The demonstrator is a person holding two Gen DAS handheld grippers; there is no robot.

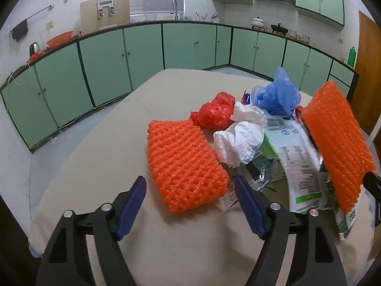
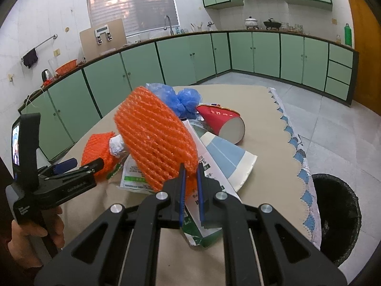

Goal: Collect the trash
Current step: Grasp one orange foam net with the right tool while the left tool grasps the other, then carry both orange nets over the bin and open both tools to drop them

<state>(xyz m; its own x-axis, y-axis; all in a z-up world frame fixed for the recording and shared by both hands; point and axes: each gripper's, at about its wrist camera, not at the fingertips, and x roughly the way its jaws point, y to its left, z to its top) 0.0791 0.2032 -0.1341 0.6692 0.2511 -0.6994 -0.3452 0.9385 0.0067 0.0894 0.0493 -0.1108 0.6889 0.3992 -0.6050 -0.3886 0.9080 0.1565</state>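
My right gripper (image 2: 191,166) is shut on an orange foam net (image 2: 154,135) and holds it lifted above the table; the net also shows at the right of the left wrist view (image 1: 338,143). My left gripper (image 1: 190,186) is open, with a second orange foam net (image 1: 183,164) lying flat on the table just ahead of its fingers. Behind lie a red plastic bag (image 1: 214,114), crumpled white paper (image 1: 240,138), a blue plastic bag (image 1: 278,95), a green-white printed wrapper (image 1: 300,162), a red paper cup (image 2: 223,121) on its side and a blue-white carton (image 2: 226,157).
The table (image 1: 107,157) has a beige cloth with a scalloped edge on the right (image 2: 300,152). A black-lined trash bin (image 2: 335,217) stands on the floor beside that edge. Green kitchen cabinets (image 1: 190,45) run along the far walls.
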